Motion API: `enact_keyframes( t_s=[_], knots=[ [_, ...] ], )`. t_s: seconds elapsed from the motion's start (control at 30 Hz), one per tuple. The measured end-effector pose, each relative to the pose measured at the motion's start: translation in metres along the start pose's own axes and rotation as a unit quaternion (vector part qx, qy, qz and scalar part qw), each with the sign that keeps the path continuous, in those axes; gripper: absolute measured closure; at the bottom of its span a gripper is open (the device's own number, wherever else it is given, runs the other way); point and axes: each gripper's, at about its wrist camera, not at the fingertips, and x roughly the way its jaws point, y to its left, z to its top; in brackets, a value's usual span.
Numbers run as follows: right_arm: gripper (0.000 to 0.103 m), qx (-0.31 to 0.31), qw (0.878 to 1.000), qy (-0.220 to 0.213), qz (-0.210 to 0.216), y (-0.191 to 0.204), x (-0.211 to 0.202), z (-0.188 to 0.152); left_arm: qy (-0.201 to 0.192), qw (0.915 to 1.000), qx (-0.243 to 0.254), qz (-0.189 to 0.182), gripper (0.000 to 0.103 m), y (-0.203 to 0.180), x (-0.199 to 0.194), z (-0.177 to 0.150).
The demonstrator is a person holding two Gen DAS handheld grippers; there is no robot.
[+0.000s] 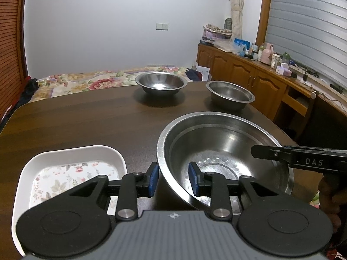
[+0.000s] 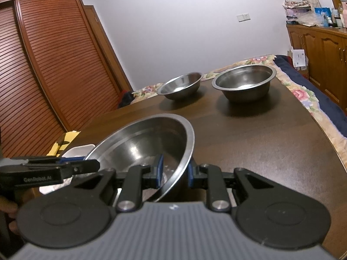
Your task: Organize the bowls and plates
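- Nearest in the left wrist view, the left tongs [image 1: 173,178] straddle the left rim of a large steel bowl [image 1: 227,151]: one blue pad [image 1: 153,179] sits outside the wall, the other inside, with a visible gap around the rim, so whether they pinch it cannot be told.
- In the right wrist view, the right tongs [image 2: 175,172] have one blue pad on each side of the same large steel bowl's [image 2: 138,143] right rim; the pads look close against the metal, pinching it. The bowl is tilted.
- Just left of the large bowl, at the near left of the dark wooden counter [image 1: 86,125], lies a white rectangular dish [image 1: 65,164] with a floral pattern on its floor.
- Farther back on the counter stand two smaller steel bowls, apart from each other: a shallow flared bowl [image 1: 161,83] to the left and a deeper straight-sided bowl [image 1: 229,95] to the right, both upright.
- Beyond the counter lies a bed with a flowered cover [image 1: 86,80].
- At the far right, wooden cabinets [image 1: 238,69] carry bottles and boxes; at the left is a slatted wooden wardrobe [image 2: 43,65].
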Motion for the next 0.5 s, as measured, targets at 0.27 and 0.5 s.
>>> enact_keyframes(
  t_s=[0.27, 0.5],
  knots=[
    [0.068, -0.005, 1.000, -0.006, -0.006, -0.001, -0.004, 0.005, -0.015, 0.9999, -0.008, 0.003, 0.051, 0.004, -0.004, 0.002],
    [0.059, -0.006, 1.000, -0.020, -0.015, -0.004, -0.009, 0.013, -0.029, 0.9995, -0.014, 0.007, 0.043, 0.007, -0.011, 0.007]
  ],
)
